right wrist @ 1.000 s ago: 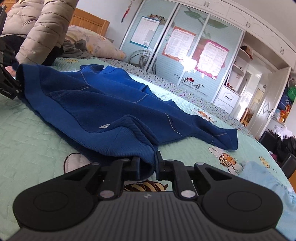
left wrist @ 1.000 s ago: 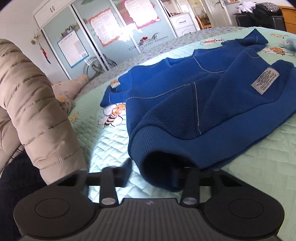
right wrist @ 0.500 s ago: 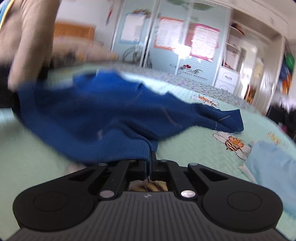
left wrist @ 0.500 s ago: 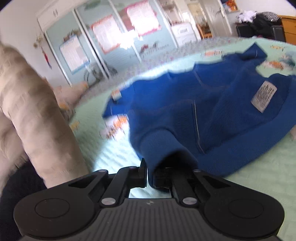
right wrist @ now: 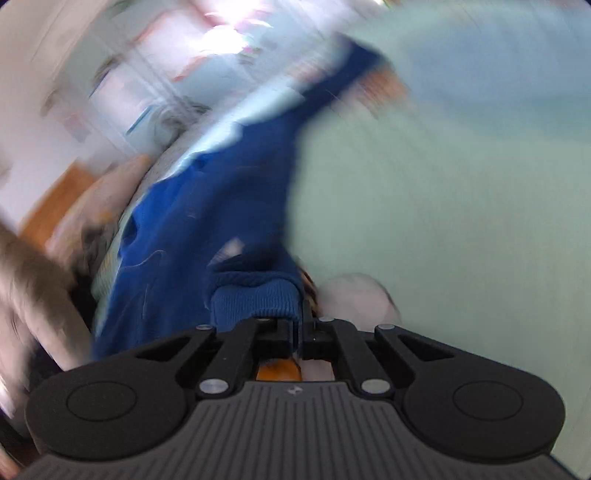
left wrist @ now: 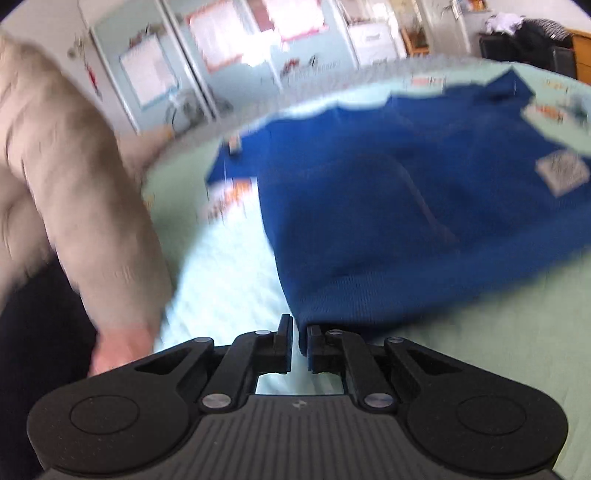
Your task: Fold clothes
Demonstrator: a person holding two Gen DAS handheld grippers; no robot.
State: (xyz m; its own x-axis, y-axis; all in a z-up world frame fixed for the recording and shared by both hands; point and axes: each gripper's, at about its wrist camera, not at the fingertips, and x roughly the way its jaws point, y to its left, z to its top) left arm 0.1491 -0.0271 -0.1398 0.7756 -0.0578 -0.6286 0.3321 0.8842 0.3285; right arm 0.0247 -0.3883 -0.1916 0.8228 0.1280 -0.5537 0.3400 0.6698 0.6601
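Observation:
A blue knitted sweater (left wrist: 406, 206) lies spread on the pale green quilted bed (left wrist: 517, 332), with a white label (left wrist: 563, 173) showing near its right side. My left gripper (left wrist: 299, 339) is shut on the ribbed hem at the sweater's near corner. In the right wrist view the picture is blurred and tilted. My right gripper (right wrist: 298, 332) is shut on another ribbed edge of the blue sweater (right wrist: 236, 206), which bunches just above its fingers and trails away up the bed (right wrist: 461, 221).
A person's beige padded sleeve (left wrist: 74, 184) and hand (left wrist: 122, 347) stand left of the left gripper. Wardrobe doors with posters (left wrist: 229, 55) line the far wall. Dark bags and a wooden cabinet (left wrist: 535, 33) sit at the far right. A wooden headboard (right wrist: 55, 199) shows blurred.
Both grippers closed on the sweater's ribbed hem. The right wrist view has since rolled strongly, so the bed now looks tilted, and the cloth has been pulled and bunched. The left view shifted slightly.

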